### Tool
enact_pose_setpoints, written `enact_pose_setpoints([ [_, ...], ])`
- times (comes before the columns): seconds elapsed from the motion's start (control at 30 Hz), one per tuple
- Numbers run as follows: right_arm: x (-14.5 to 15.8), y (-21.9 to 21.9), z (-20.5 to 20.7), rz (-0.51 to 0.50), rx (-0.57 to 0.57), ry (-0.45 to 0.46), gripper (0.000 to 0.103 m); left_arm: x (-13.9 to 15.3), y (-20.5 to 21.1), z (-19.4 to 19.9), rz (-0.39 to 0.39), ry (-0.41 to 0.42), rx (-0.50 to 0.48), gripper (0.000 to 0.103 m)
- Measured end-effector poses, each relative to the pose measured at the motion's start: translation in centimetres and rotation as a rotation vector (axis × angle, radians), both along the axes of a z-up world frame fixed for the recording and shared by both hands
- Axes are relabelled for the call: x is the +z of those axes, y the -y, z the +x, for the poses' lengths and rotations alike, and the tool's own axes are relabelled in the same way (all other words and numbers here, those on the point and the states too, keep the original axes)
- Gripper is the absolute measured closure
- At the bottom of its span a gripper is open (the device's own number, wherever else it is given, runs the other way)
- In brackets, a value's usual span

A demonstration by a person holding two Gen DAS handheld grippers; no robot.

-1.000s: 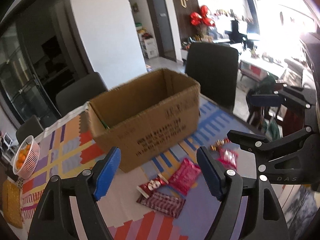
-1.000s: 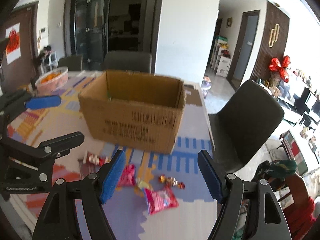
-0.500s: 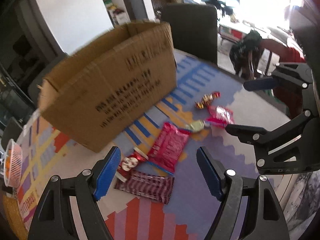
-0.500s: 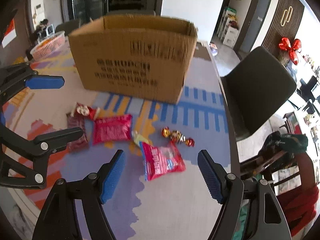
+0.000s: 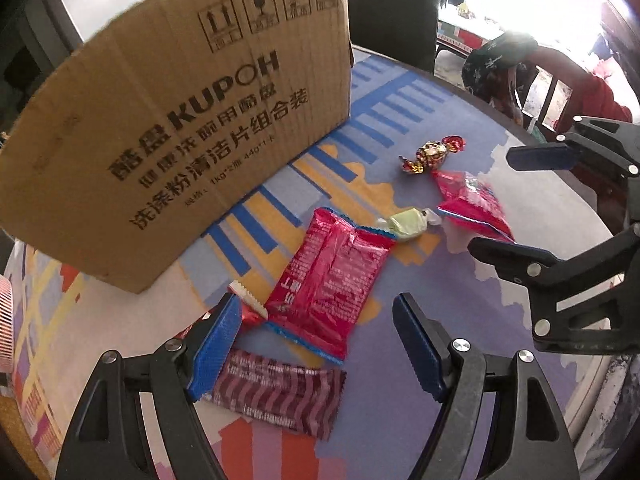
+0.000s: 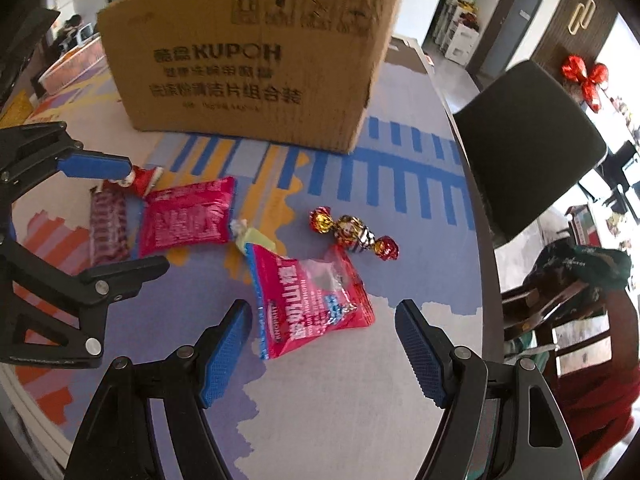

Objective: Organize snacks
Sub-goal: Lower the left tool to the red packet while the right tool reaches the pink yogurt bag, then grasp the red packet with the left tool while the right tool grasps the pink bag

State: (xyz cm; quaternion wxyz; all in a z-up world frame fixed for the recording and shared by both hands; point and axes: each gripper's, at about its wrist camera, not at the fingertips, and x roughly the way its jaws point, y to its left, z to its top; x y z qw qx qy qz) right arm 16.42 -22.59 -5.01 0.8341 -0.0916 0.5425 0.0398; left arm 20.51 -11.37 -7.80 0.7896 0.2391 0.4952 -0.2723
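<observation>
Colourful patterned desk [image 5: 520,208] has snacks strewn before the brown cardboard box [image 5: 168,120]: left tongs [image 5: 316,348] gape over the dark-red flat packet [image 5: 332,280], right tongs [image 6: 324,352] gape over the pink crinkly bag [image 6: 312,300], bare room toward the rim.

place: home dining room | cues: dining chair [image 6: 528,148]; patterned tablecloth [image 6: 400,208]; door [image 6: 506,20]

Both the left gripper [image 5: 316,344] and the right gripper [image 6: 324,350] now hang lower, tilted down over the snacks before the brown cardboard box [image 5: 176,120].
</observation>
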Motion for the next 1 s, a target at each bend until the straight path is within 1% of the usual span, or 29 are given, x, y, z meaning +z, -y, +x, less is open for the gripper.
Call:
enact_pose_setpoints([
  [0.13, -0.5, 0.6, 0.5, 0.016, -0.028, -0.012, 0.028, -0.8, 0.7, 0.8, 0.021, -0.007, -0.010, 0.025],
  [0.27, -0.9, 1.1, 0.8, 0.033, -0.047, -0.027, 0.028, -1.4, 1.3, 1.6, 0.030, -0.023, -0.015, 0.030],
  [0.37, -1.0, 1.4, 1.0, 0.043, -0.049, -0.028, 0.029, -1.5, 1.7, 1.8, 0.024, -0.032, -0.017, 0.032],
  [0.4, -1.0, 1.4, 1.1, 0.049, -0.048, -0.029, 0.030, -1.5, 1.8, 2.0, 0.021, -0.035, -0.016, 0.032],
  [0.5, -1.0, 1.4, 1.3, 0.062, -0.038, -0.025, 0.037, -1.6, 2.0, 2.4, 0.003, -0.052, -0.008, 0.033],
  [0.6, -1.3, 1.5, 1.5, 0.076, -0.040, -0.035, 0.045, -1.6, 1.7, 2.9, -0.038, -0.099, 0.011, 0.040],
  [0.63, -1.5, 1.7, 1.7, 0.084, -0.047, -0.040, 0.048, -1.6, 1.5, 3.0, -0.050, -0.115, 0.019, 0.044],
  [0.67, -1.6, 1.8, 1.8, 0.089, -0.052, -0.043, 0.048, -1.6, 1.4, 3.0, -0.055, -0.117, 0.025, 0.051],
  [0.73, -1.6, 2.1, 1.9, 0.102, -0.063, -0.040, 0.049, -1.4, 1.1, 2.9, -0.056, -0.116, 0.019, 0.057],
  [0.8, -1.7, 2.3, 2.0, 0.114, -0.069, -0.038, 0.060, -1.2, 1.0, 2.8, -0.053, -0.116, 0.022, 0.060],
  [0.83, -1.8, 2.3, 2.0, 0.125, -0.066, -0.045, 0.072, -1.2, 1.0, 2.6, -0.053, -0.115, 0.021, 0.061],
  [0.9, -2.1, 2.5, 2.1, 0.149, -0.073, -0.063, 0.077, -1.1, 1.2, 2.3, -0.056, -0.114, 0.029, 0.062],
  [0.93, -2.2, 2.6, 2.0, 0.154, -0.080, -0.051, 0.084, -1.1, 1.2, 2.2, -0.060, -0.116, 0.035, 0.062],
  [0.97, -2.2, 2.7, 2.0, 0.159, -0.081, -0.053, 0.088, -1.1, 1.2, 2.0, -0.062, -0.115, 0.042, 0.062],
  [1.0, -2.3, 2.8, 2.0, 0.165, -0.083, -0.052, 0.088, -1.1, 1.2, 1.8, -0.062, -0.111, 0.050, 0.062],
])
